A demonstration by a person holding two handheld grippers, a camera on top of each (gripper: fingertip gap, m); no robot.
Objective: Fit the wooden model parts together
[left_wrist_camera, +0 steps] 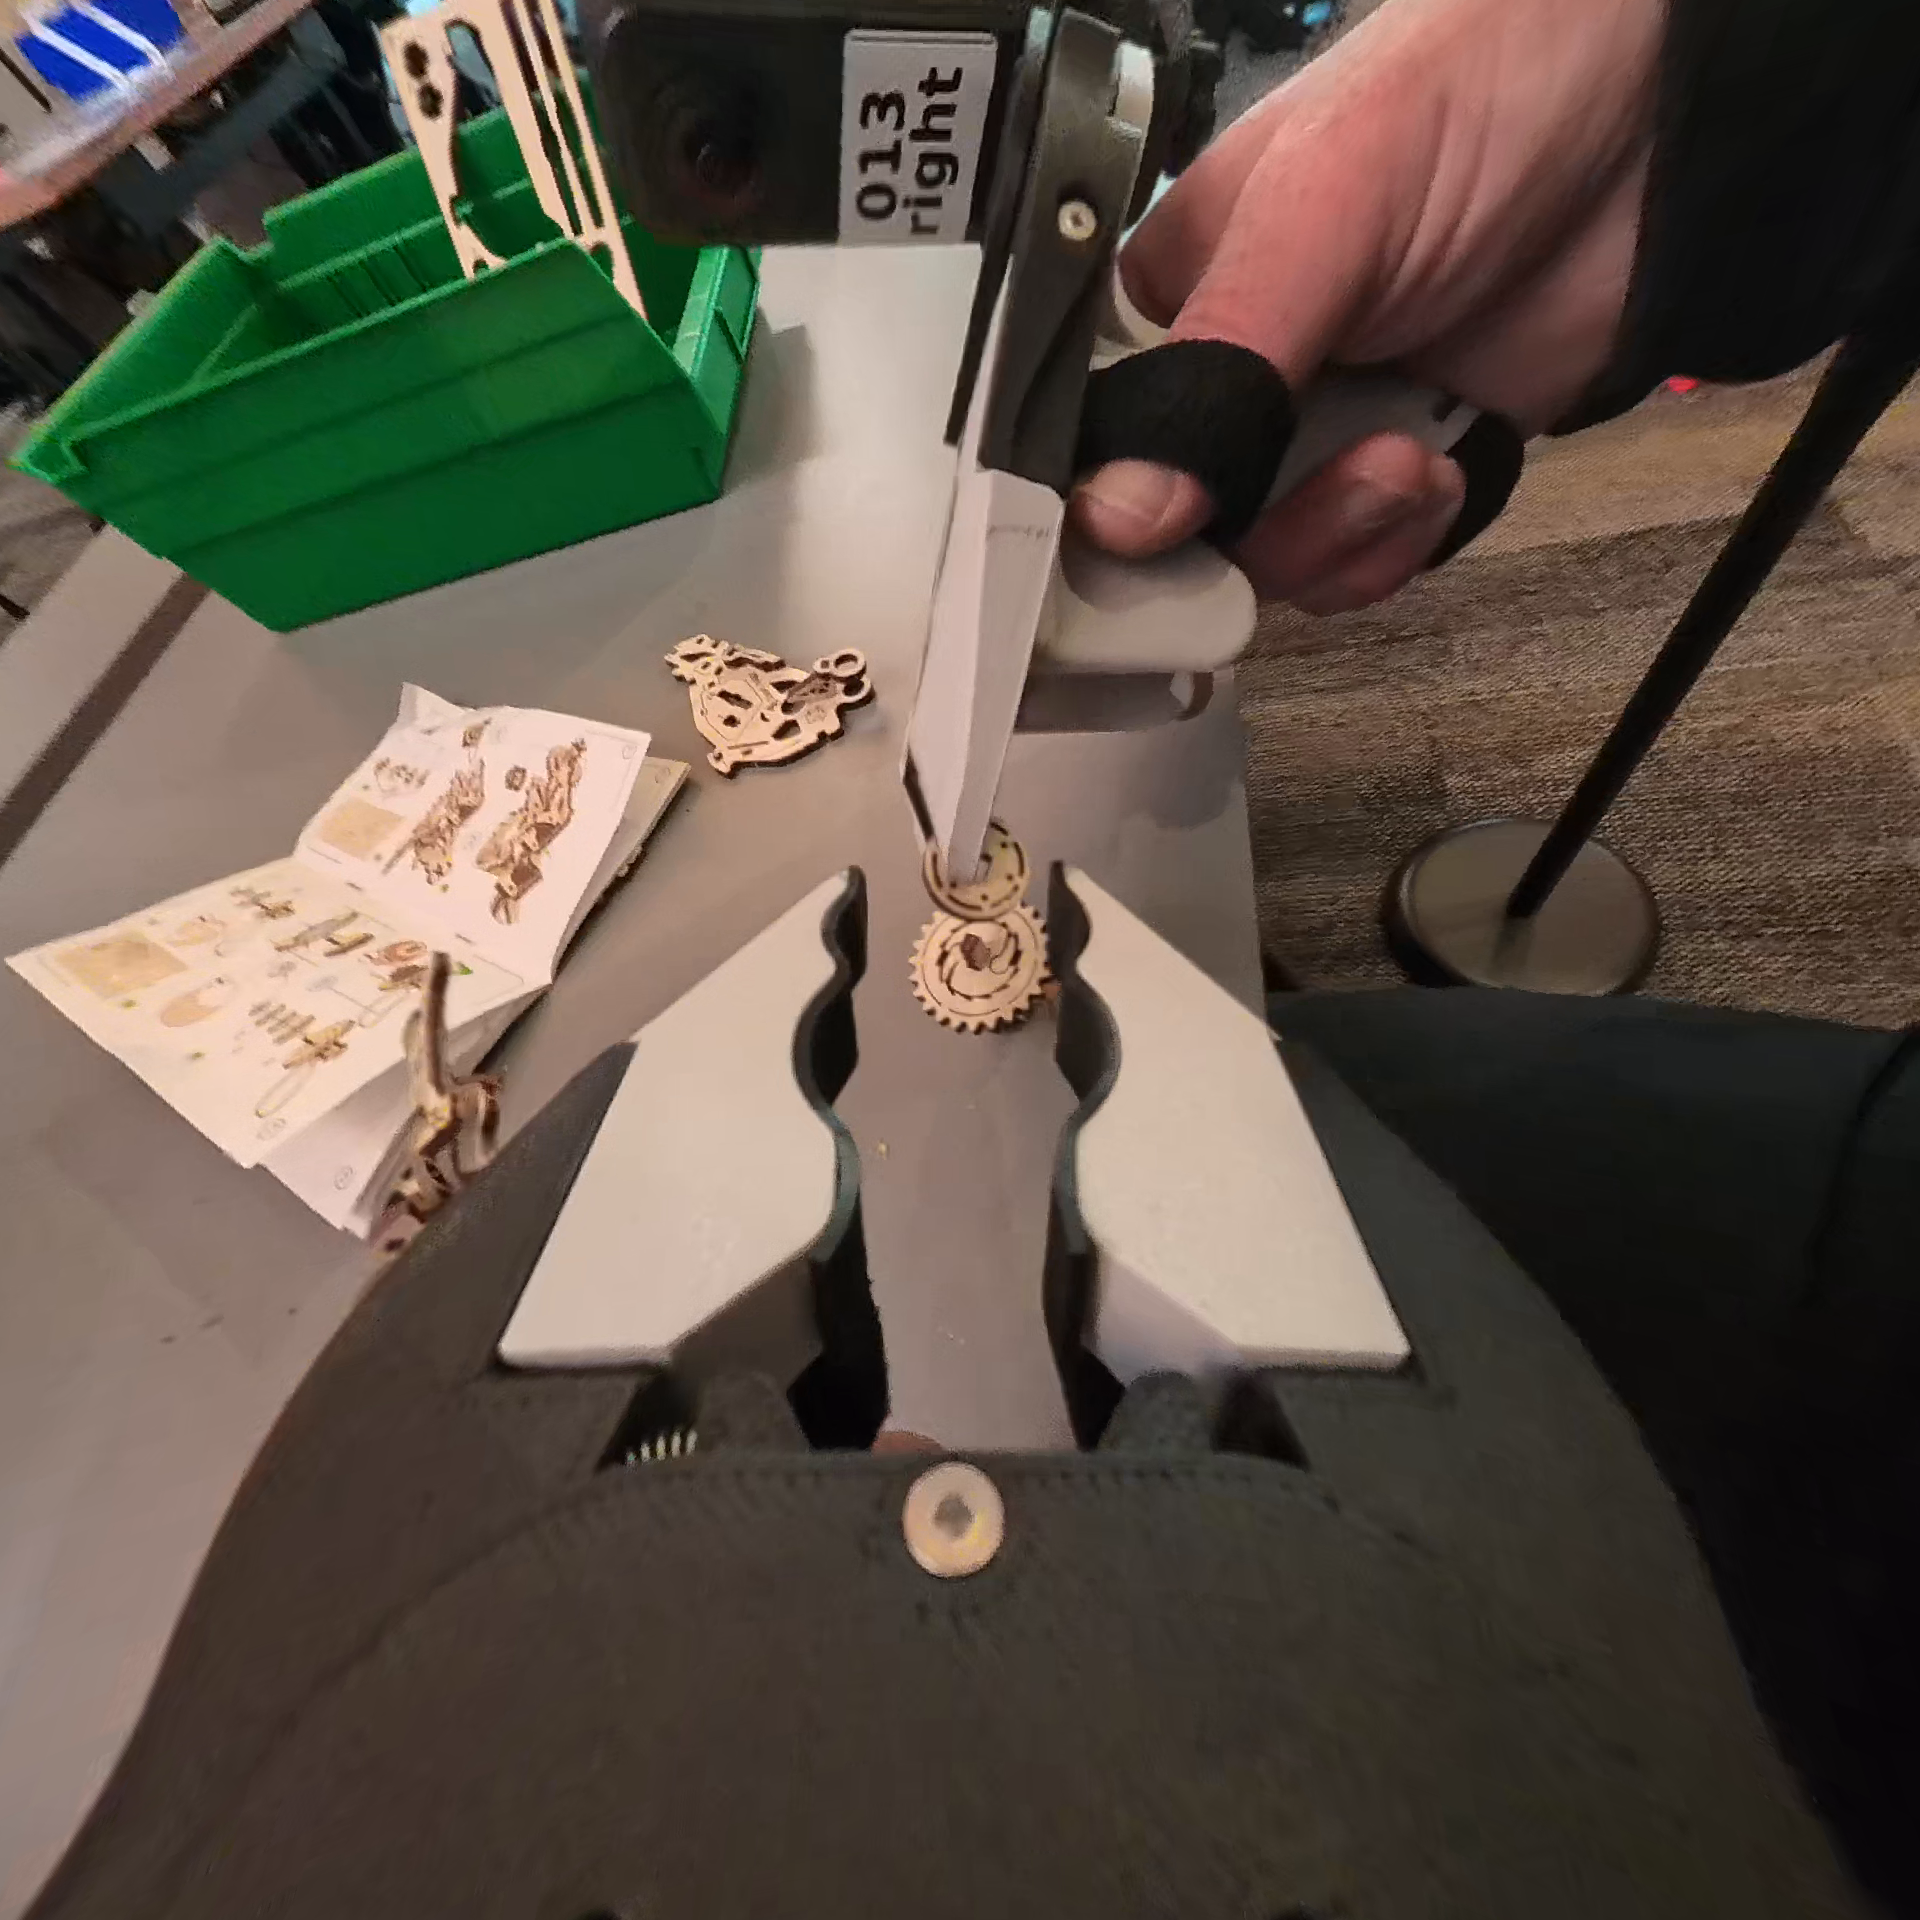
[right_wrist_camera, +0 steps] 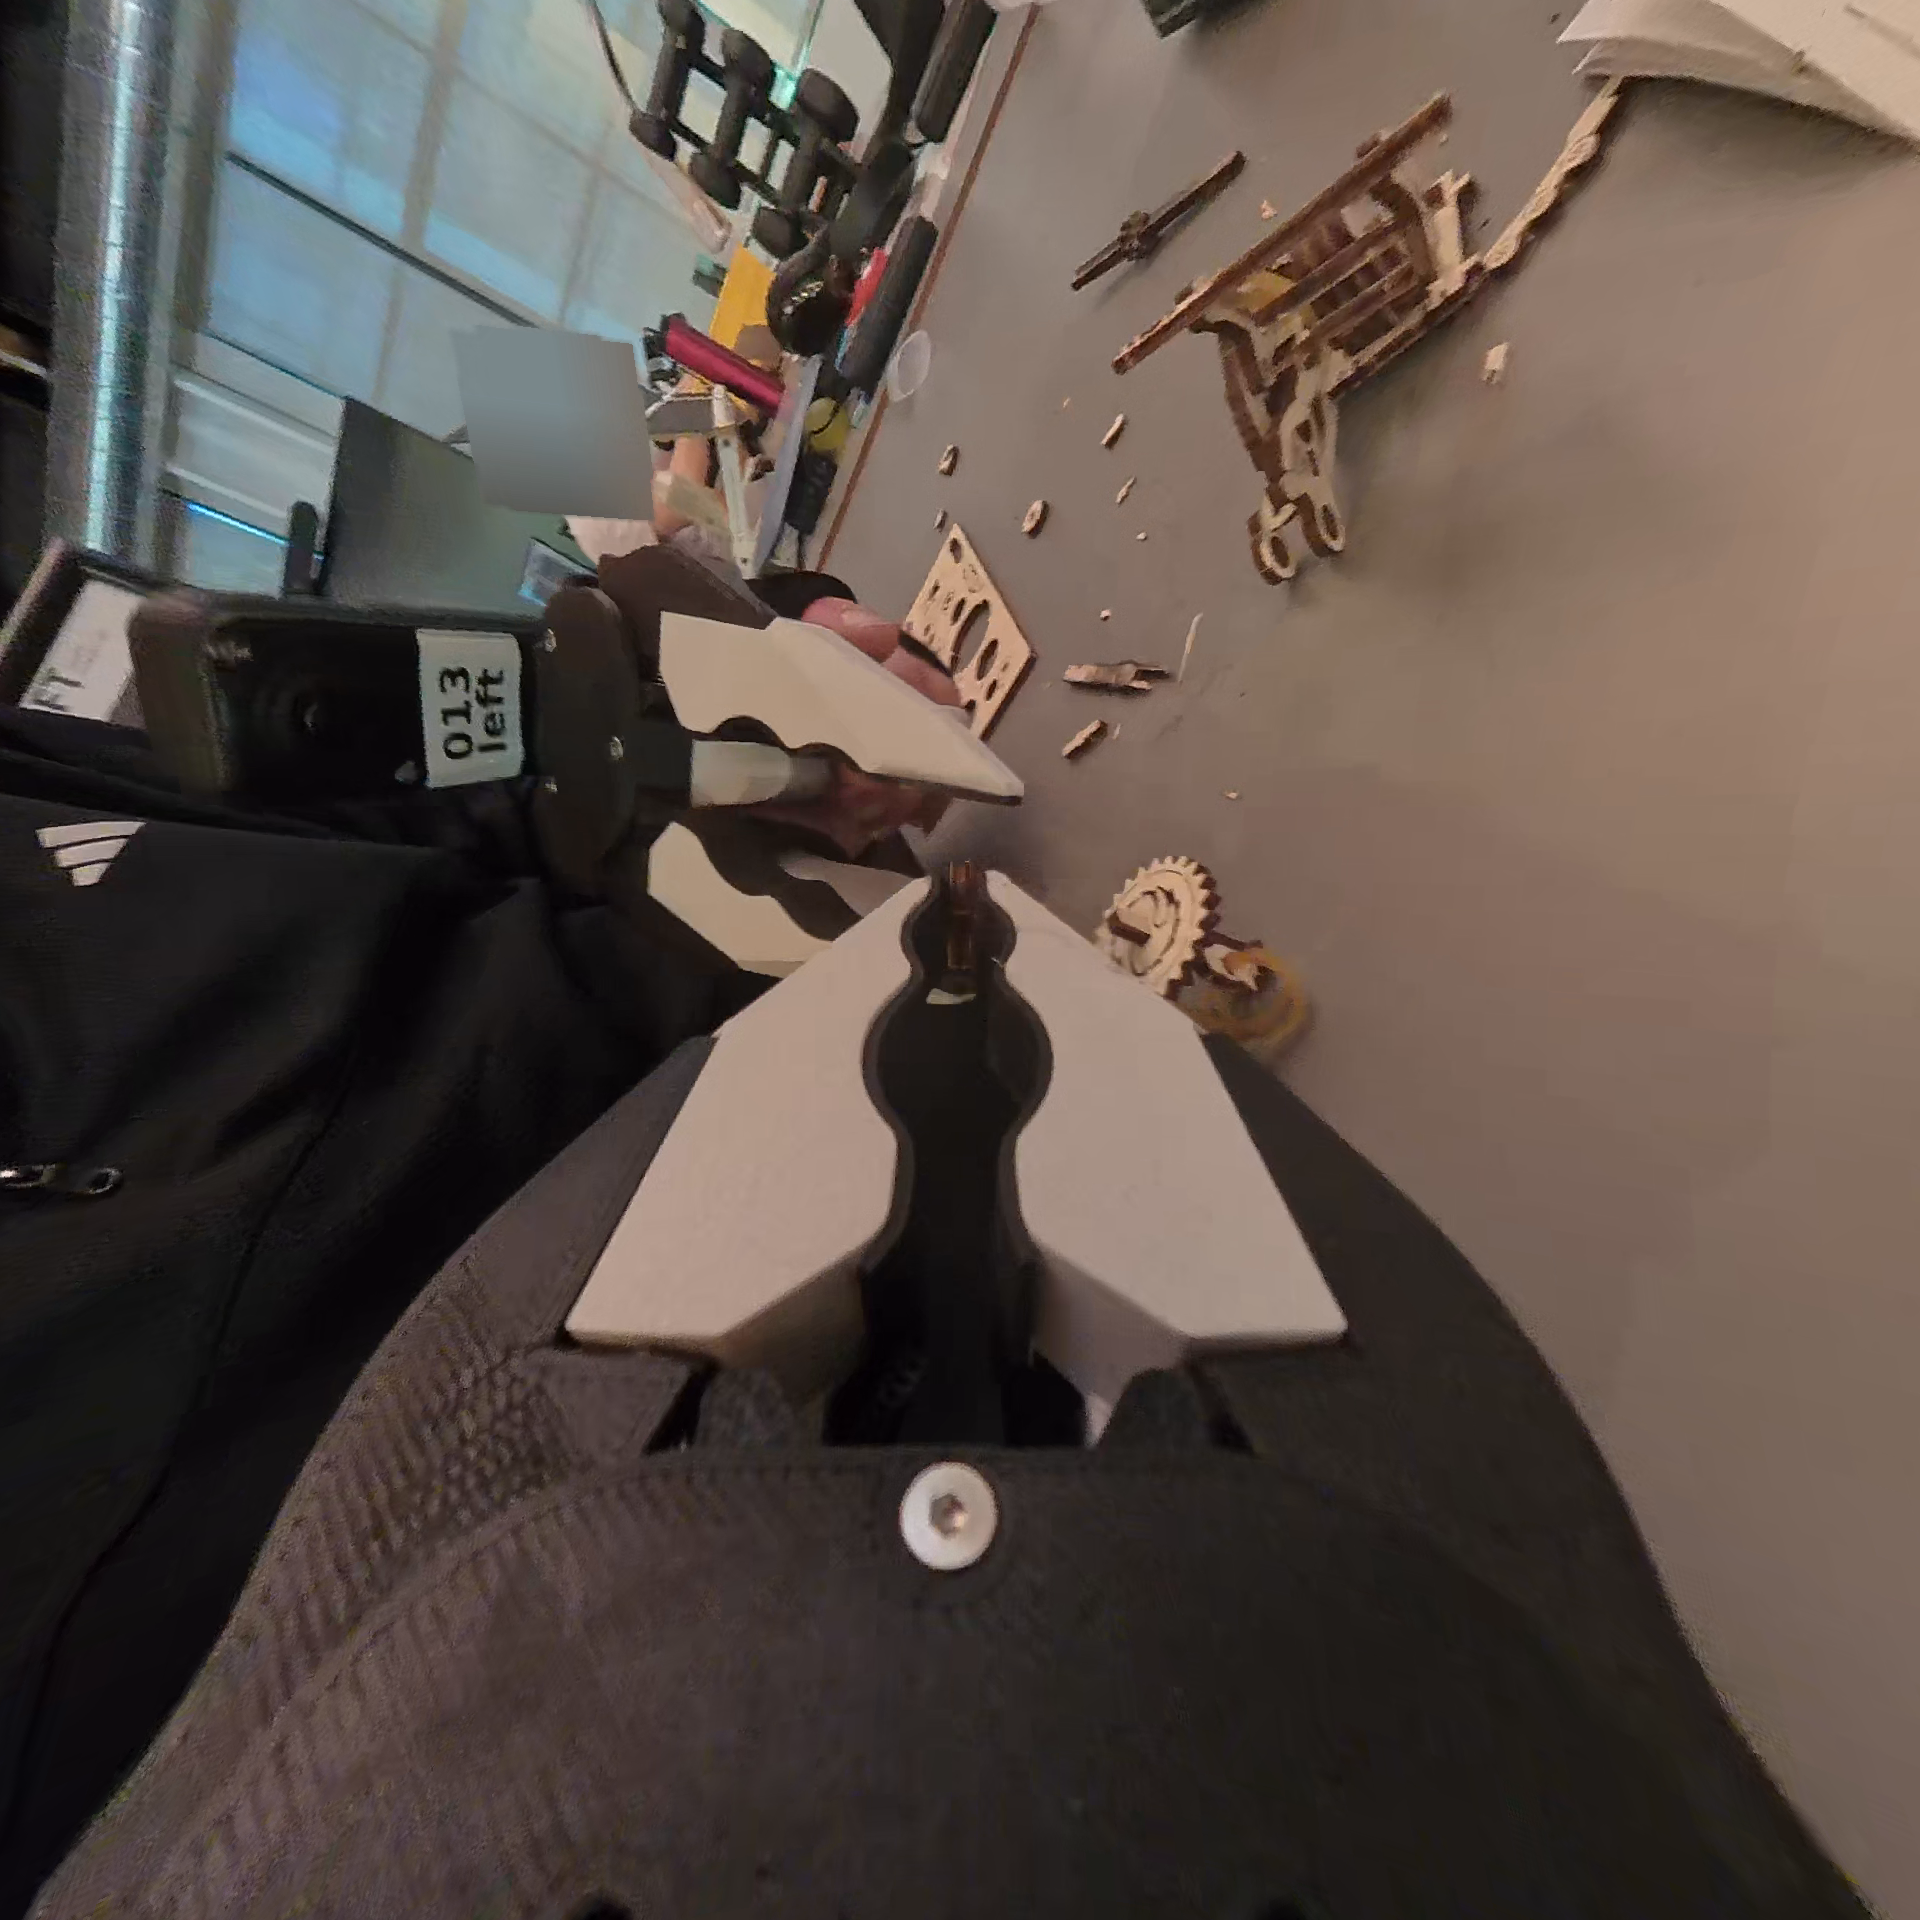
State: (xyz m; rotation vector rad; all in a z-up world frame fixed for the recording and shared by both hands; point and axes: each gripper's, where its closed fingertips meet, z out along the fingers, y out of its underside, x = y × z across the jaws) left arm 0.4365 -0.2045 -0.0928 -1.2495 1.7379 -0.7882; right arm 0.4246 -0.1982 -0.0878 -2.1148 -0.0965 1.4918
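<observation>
Left wrist view: left gripper [left_wrist_camera: 956,904] hangs wide open over the table [left_wrist_camera: 727,540], the gear [left_wrist_camera: 979,971] lying between its fingertips; right gripper [left_wrist_camera: 951,847] comes down from above, pinching a disc [left_wrist_camera: 987,878] just above the gear; green bin [left_wrist_camera: 416,416] behind holds upright punched sheets [left_wrist_camera: 520,145]. Right wrist view: right gripper [right_wrist_camera: 961,904] clamps the disc [right_wrist_camera: 961,920] edge-on, gear [right_wrist_camera: 1158,925] just beside on the table, frame [right_wrist_camera: 1320,301] well apart.
</observation>
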